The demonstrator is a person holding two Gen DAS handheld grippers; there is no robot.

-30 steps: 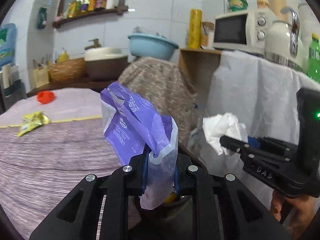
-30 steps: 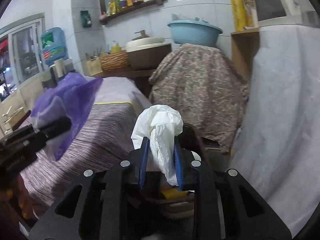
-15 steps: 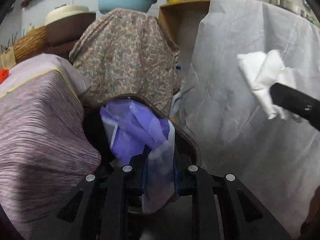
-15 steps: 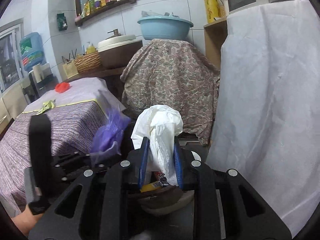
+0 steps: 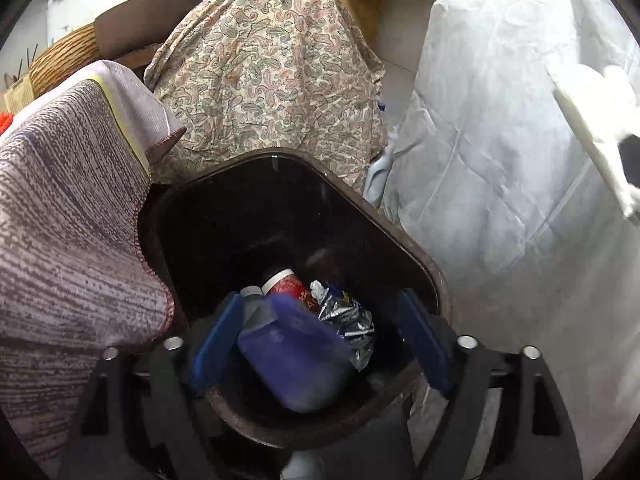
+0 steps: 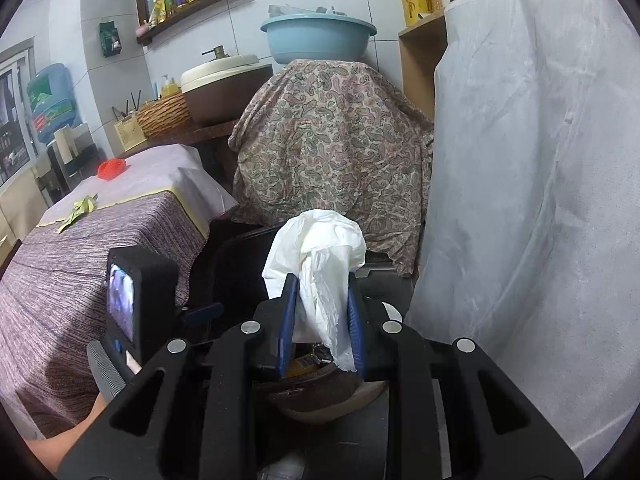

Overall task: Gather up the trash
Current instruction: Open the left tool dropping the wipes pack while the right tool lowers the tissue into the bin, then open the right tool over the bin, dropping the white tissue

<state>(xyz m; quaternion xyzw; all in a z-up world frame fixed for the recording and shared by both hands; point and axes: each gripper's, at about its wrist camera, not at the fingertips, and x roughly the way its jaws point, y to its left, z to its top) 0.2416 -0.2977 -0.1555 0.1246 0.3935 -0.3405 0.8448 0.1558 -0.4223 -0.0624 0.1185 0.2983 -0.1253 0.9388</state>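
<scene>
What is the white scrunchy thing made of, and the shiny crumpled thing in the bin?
The crumpled white tissue looks like soft matte paper: it folds limply between the right gripper fingers. The silver crinkled wrapper in the dark brown bin looks like glossy foil or metallised plastic, with sharp reflective creases.

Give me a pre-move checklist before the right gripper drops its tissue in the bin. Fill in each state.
1. Right gripper clamped on white tissue: ok.
2. Left gripper open, purple wrapper released into trash bin: ok.
3. Left gripper out of the bin mouth: not ok, fingers sit over the opening.
4. Right gripper directly over the bin opening: cannot tell.
5. Room left in the bin: ok.
6. Table trash all collected: not ok, yellow wrapper remains.
</scene>
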